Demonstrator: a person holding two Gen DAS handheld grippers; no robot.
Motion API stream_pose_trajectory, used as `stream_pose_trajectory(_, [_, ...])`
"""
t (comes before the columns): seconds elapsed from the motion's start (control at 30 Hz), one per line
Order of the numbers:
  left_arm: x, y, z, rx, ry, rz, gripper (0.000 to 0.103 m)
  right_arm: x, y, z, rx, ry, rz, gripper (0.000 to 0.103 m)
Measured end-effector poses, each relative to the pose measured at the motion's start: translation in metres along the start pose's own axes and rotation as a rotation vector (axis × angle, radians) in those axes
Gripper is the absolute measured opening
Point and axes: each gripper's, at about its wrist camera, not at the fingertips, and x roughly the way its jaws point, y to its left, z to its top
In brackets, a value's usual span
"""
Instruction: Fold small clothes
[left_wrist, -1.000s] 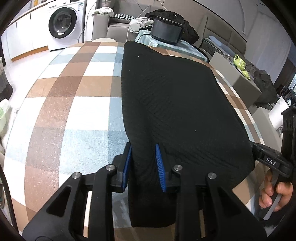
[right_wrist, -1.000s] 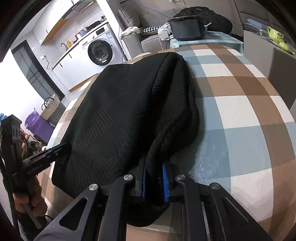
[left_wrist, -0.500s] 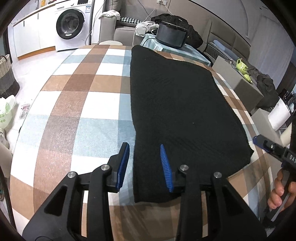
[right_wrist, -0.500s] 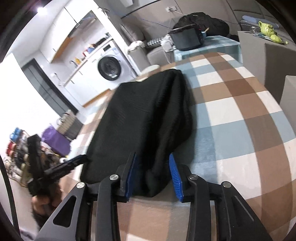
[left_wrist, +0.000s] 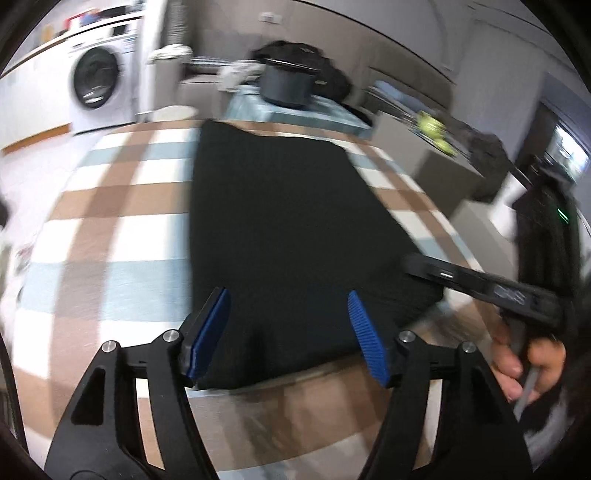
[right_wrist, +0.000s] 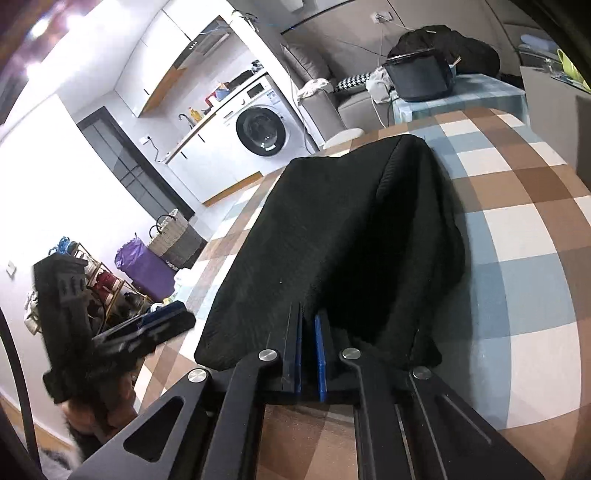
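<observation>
Since a second ago our left tool (left_wrist: 288, 332) has let go and spread wide, our right tool (right_wrist: 308, 354) has just closed empty, and the black garment (left_wrist: 288, 229) lies folded along the bench (left_wrist: 122, 229), possibly one fold left.

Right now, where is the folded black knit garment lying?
The black knit garment lies flat on the checked tablecloth, right of centre in the left wrist view, ahead of the left gripper.

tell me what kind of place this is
Likely a home's open living and laundry area: a white front-loading washing machine, a grey sofa and a table under a brown, blue and white checked cloth.
</observation>
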Motion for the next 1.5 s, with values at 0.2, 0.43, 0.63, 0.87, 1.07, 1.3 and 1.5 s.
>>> stream_pose_trajectory(0.2, [0.03,-0.063,-0.009,0.185,0.104,-0.085,0.064,0.004,-0.024,0.006,0.161,0.015,0.086,0.006])
stream_pose_trajectory(0.43, [0.053,-0.114,-0.011,0.336,0.128,-0.071,0.065,0.0,-0.02,0.013,0.222,0.004,0.132,0.006])
stream_pose_trajectory(0.63, [0.065,-0.113,-0.002,0.245,0.112,-0.102,0.016,-0.005,-0.023,0.014,0.245,0.002,0.125,0.01])
stream_pose_trajectory(0.87, [0.039,-0.062,0.018,0.033,0.012,-0.186,0.006,-0.05,-0.054,-0.004,0.259,-0.06,-0.056,0.026])
stream_pose_trajectory(1.07, [0.031,-0.048,0.022,0.006,-0.002,-0.193,0.006,-0.034,-0.067,-0.022,0.289,0.044,-0.066,0.026])
stream_pose_trajectory(1.3, [0.023,-0.039,0.019,-0.01,-0.009,-0.19,0.006,-0.003,-0.048,-0.019,0.191,0.076,-0.064,0.024])
stream_pose_trajectory(1.5, [0.022,-0.034,0.019,-0.02,-0.01,-0.182,0.006,-0.036,-0.023,-0.016,0.09,-0.012,0.073,0.008])
